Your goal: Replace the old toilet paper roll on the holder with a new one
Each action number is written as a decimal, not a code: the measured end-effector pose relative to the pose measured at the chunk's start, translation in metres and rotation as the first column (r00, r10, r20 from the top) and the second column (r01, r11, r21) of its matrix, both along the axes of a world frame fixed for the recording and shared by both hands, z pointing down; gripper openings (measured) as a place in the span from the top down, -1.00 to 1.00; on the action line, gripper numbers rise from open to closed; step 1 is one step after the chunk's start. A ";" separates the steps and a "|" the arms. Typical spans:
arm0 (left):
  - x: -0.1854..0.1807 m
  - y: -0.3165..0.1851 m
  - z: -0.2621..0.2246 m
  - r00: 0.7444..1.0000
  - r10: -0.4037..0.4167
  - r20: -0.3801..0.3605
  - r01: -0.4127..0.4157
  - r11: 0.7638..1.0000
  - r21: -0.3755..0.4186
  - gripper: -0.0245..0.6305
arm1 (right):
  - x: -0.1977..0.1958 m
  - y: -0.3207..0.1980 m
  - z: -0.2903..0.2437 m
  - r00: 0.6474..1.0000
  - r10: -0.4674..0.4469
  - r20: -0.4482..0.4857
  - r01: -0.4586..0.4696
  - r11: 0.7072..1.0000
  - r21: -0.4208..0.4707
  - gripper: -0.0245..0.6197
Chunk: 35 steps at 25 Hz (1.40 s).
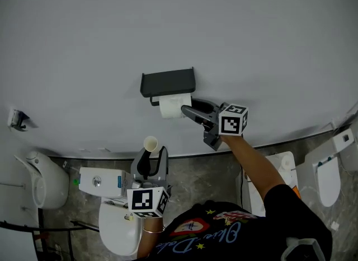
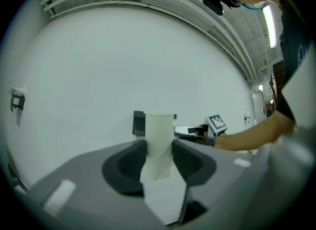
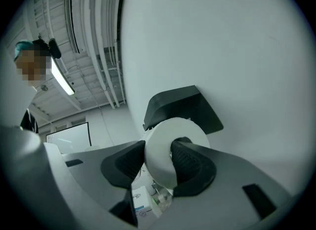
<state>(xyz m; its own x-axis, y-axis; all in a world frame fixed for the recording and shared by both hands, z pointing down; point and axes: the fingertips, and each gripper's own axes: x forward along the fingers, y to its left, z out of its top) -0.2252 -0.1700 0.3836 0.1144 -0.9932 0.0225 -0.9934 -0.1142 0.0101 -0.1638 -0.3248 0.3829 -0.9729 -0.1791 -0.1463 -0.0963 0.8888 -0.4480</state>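
The black wall holder (image 1: 168, 82) has a full white toilet paper roll (image 1: 174, 106) right under its shelf. My right gripper (image 1: 189, 111) is shut on that roll, reaching in from the right. In the right gripper view one jaw sits inside the core of the roll (image 3: 165, 137), the other against its outside, with the holder (image 3: 180, 105) close behind. Whether the roll is on the bar is hidden. Lower down, my left gripper (image 1: 150, 152) is shut on a thin old roll (image 1: 150, 143). Its tube (image 2: 160, 133) stands upright between the jaws, with a loose paper tail.
A toilet (image 1: 118, 229) with its tank (image 1: 99, 182) stands below my left hand. A urinal (image 1: 40, 186) is at the left and a second toilet (image 1: 327, 177) at the right. A small fixture (image 1: 17, 119) is on the bare wall at the left.
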 end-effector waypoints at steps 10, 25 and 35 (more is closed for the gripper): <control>0.001 0.008 0.004 1.000 -0.017 -0.009 0.017 1.000 -0.011 0.42 | -0.016 0.010 0.003 0.995 0.013 -0.102 -0.004 0.996 0.094 0.38; 0.026 0.003 0.019 0.999 0.035 0.023 -0.034 0.998 -0.054 0.42 | 0.085 0.048 0.002 0.847 0.509 -0.155 -0.415 0.814 0.407 0.84; 0.043 -0.002 0.029 0.996 0.087 0.023 -0.085 0.994 -0.073 0.42 | 0.093 0.080 0.019 0.835 0.518 -0.183 -0.426 0.820 0.382 0.88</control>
<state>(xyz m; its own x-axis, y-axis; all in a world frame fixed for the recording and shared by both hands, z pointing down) -0.1822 -0.1718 0.4124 0.1981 -0.9753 0.0972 -0.9799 -0.1995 -0.0049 -0.0711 -0.2449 0.4016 -0.7874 -0.6159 -0.0234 -0.6145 0.7874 -0.0489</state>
